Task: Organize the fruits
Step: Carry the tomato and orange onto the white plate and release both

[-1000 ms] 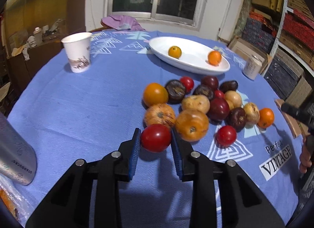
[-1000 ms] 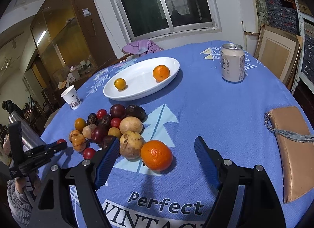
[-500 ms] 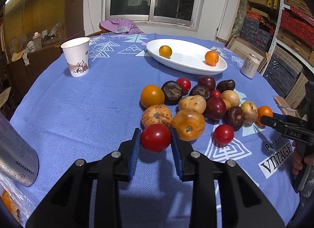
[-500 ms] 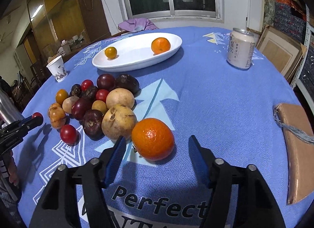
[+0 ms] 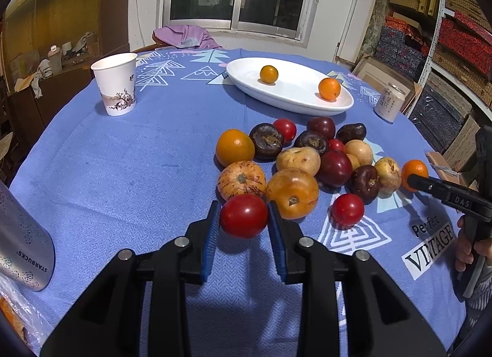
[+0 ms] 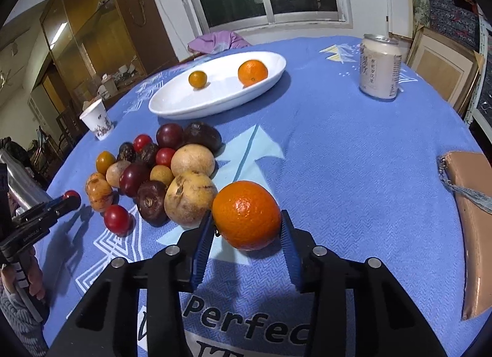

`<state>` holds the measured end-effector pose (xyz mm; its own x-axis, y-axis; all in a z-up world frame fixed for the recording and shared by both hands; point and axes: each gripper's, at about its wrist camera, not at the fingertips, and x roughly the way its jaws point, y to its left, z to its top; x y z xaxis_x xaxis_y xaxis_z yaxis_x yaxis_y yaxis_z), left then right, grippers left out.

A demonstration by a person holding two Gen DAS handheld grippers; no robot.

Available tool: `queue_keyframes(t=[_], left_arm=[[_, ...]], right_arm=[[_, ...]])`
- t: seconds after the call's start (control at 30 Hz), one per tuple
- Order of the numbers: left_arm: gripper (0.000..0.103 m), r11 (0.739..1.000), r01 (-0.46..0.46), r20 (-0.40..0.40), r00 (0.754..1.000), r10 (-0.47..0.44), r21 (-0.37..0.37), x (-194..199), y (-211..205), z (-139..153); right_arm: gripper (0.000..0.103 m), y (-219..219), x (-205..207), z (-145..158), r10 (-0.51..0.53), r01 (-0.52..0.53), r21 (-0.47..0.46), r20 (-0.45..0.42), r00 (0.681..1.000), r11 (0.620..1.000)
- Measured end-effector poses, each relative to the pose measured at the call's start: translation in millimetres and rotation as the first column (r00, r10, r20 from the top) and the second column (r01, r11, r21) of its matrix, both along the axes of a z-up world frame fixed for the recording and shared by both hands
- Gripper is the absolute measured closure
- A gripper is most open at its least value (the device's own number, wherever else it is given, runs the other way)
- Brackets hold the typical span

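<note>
Gripping a red tomato (image 5: 244, 215), left hand-held gripper (image 5: 244, 228), right hand-held gripper (image 6: 247, 234) just closing around an orange (image 6: 246, 215).

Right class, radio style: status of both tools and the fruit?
Left tool shut on red tomato. Right tool just closing round orange, pads touching. White plate holds two oranges. Path clear.

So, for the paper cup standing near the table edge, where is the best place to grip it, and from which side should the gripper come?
Probably grip the paper cup across its lower wall, where the taper makes it narrower, coming level from the open side facing the left gripper. It stands upright and alone on the blue tablecloth, so nothing blocks that approach. Squeeze gently: thin paper dents.
</note>
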<state>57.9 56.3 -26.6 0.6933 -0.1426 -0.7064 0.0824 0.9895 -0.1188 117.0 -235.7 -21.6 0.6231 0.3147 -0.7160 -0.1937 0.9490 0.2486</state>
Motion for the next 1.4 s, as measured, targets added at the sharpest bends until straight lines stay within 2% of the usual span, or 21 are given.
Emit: queue_keyframes(t=[0.13,0.2,0.4,0.47,0.57,0.73,0.9,1.1,1.13,1.2,1.27,1.33,1.4], left_arm=[[0.073,1.000,0.009,0.009,1.000,-0.009,0.011,5.4,-7.3,12.7],[0.073,1.000,0.022,0.022,1.000,-0.022,0.005,14.9,-12.9,31.0],[0.073,0.999,0.032,0.122,0.992,-0.037,0.038,62.2,-39.7,98.9],[0.073,0.999,0.039,0.126,0.991,-0.042,0.029,85.2,-49.3,109.6],[0.073,0.999,0.027,0.104,0.994,-0.030,0.022,122.9,-57.9,106.7],[0.073,1.000,0.001,0.003,1.000,-0.001,-0.024,183.1,-57.7,68.4],[0.073,1.000,-0.007,-0.047,0.999,0.006,-0.018,218.2,-56.9,40.6],[0.071,0.999,0.012,-0.094,0.995,-0.016,-0.040,238.2,-59.1,18.2],[0.065,0.999,0.017,-0.103,0.994,-0.022,-0.046,239.5,-59.4,14.9],[0.060,0.997,0.021,-0.111,0.993,-0.029,-0.075,241.4,-57.1,13.6],[0.051,0.998,0.006,-0.090,0.996,-0.012,-0.060,238.7,-55.2,18.1],[0.045,0.998,-0.002,-0.073,0.997,-0.003,-0.056,235.2,-52.5,24.3],[0.044,0.998,-0.012,-0.059,0.998,0.008,-0.067,230.2,-48.8,33.1]], right_arm=[[0.060,-9.2,1.3,17.0,-0.028,0.026,0.049,0.037,0.999,0.998],[0.060,-11.6,7.2,38.5,-0.030,0.025,0.079,0.066,0.997,0.997],[0.060,3.4,40.3,121.8,-0.026,0.008,0.091,0.199,0.980,0.996],[0.060,13.8,55.9,133.7,-0.017,-0.003,0.093,0.218,0.976,0.996],[0.060,32.9,86.0,124.5,0.000,-0.018,0.097,0.187,0.982,0.995],[0.060,65.1,136.8,67.3,0.032,-0.033,0.021,0.057,0.998,0.999],[0.060,76.8,167.2,33.8,0.038,-0.038,-0.044,-0.001,0.999,0.998],[0.059,86.2,181.3,18.6,0.055,-0.057,-0.094,-0.021,0.998,0.994],[0.059,87.8,181.7,17.8,0.057,-0.059,-0.102,-0.025,0.998,0.993],[0.059,88.2,181.4,16.8,0.057,-0.059,-0.110,-0.029,0.998,0.992],[0.059,86.1,181.1,17.5,0.049,-0.052,-0.112,-0.030,0.998,0.992],[0.058,83.0,179.4,21.6,0.041,-0.043,-0.100,-0.022,0.999,0.994],[0.058,78.8,175.3,32.5,0.038,-0.037,-0.076,0.005,0.999,0.996]])
